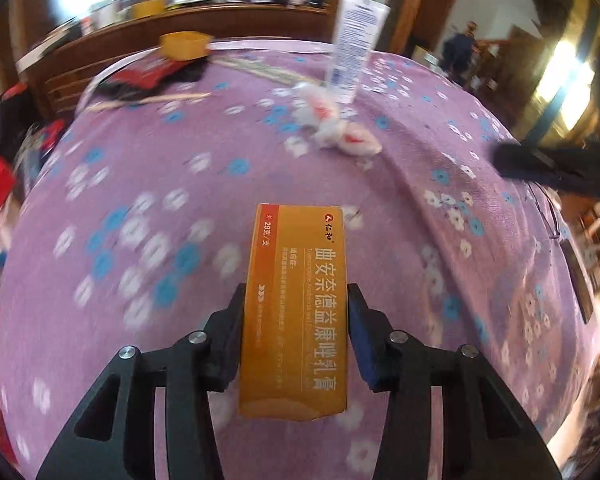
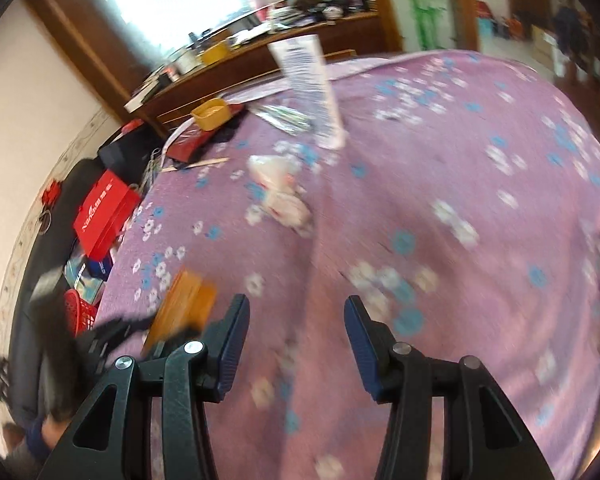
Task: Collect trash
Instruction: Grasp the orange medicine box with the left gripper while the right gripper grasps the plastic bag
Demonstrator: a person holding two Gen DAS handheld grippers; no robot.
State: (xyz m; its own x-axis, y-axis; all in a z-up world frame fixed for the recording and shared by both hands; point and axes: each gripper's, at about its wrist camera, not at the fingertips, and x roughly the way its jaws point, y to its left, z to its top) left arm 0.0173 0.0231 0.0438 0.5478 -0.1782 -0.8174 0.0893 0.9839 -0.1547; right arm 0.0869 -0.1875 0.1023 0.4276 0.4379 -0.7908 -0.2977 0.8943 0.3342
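Note:
My left gripper (image 1: 296,292) is shut on an orange medicine box (image 1: 296,300) and holds it above the purple flowered tablecloth (image 1: 180,184). Beyond it lie crumpled white wrappers with red print (image 1: 332,124) and a white tube (image 1: 354,44) standing upright. My right gripper (image 2: 296,304) is open and empty over the cloth (image 2: 440,184). In the right wrist view the orange box (image 2: 184,304) shows blurred at the lower left in the other gripper, with the wrappers (image 2: 280,192) and tube (image 2: 312,92) farther ahead.
A yellow tub (image 1: 184,45) (image 2: 212,113), a red packet (image 1: 144,76), wooden sticks (image 1: 172,98) and a foil wrapper (image 2: 284,117) lie at the table's far left. Red bags (image 2: 104,216) and a red basket (image 2: 80,312) sit on the floor left of the table. A wooden cabinet stands behind.

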